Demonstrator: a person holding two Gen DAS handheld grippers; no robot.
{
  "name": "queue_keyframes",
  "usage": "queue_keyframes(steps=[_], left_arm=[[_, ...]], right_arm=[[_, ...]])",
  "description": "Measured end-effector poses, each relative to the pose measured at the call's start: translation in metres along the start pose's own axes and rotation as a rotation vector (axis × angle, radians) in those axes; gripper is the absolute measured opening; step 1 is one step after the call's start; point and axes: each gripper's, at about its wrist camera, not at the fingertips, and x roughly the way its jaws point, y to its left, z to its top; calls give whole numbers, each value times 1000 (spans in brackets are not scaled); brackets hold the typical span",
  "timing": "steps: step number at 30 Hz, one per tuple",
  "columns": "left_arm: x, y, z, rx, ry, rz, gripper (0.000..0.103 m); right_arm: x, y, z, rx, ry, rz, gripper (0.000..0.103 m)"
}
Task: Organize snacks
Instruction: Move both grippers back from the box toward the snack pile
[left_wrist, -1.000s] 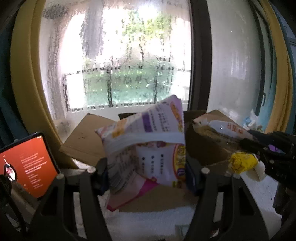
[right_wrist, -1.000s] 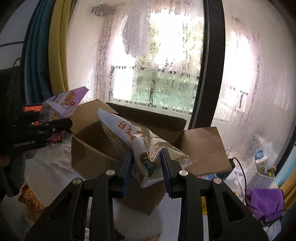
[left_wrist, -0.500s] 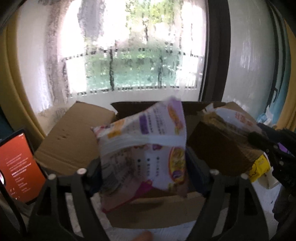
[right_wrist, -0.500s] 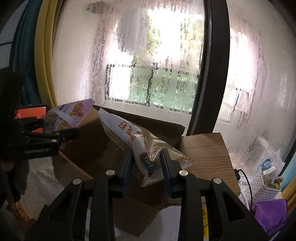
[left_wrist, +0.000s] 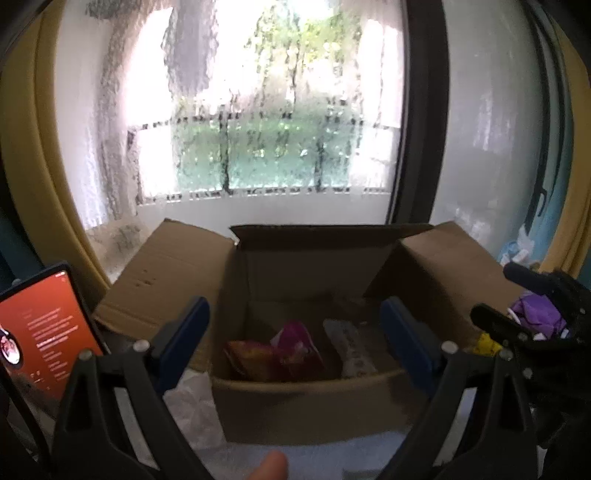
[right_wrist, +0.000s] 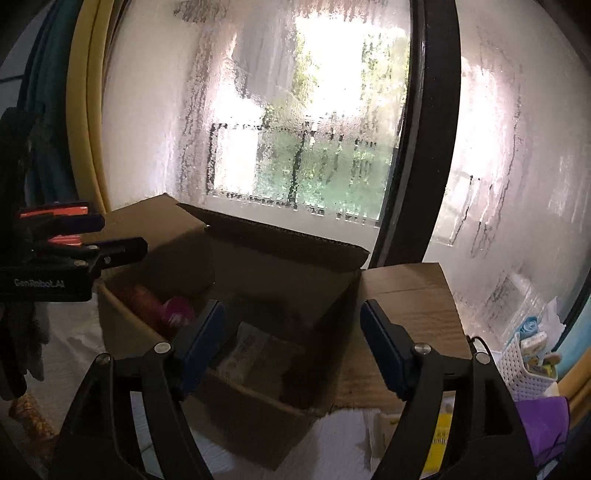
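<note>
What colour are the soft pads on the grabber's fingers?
Dark blue pads, on black fingers; the right wrist view shows them best.

Your left wrist camera looks forward and slightly down between its spread jaws, close over the open brown cardboard box (left_wrist: 317, 406), facing the fogged window (left_wrist: 266, 147). Your right wrist camera faces the same window (right_wrist: 295, 155) from the box's (right_wrist: 266, 424) right corner, equally near. Both views share the box's interior; each catches the other gripper beyond its outer jaw.
</note>
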Motion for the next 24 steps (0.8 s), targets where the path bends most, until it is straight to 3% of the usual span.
queue_keyframes(steps=[13, 24], left_arm=[[-101, -11, -27, -5, -42, -50, 95], [-154, -18, -69, -37, -32, -47, 95]], right_arm=[[-83, 13, -13, 32, -13, 11, 79], [-138, 31, -40, 45, -8, 43, 79]])
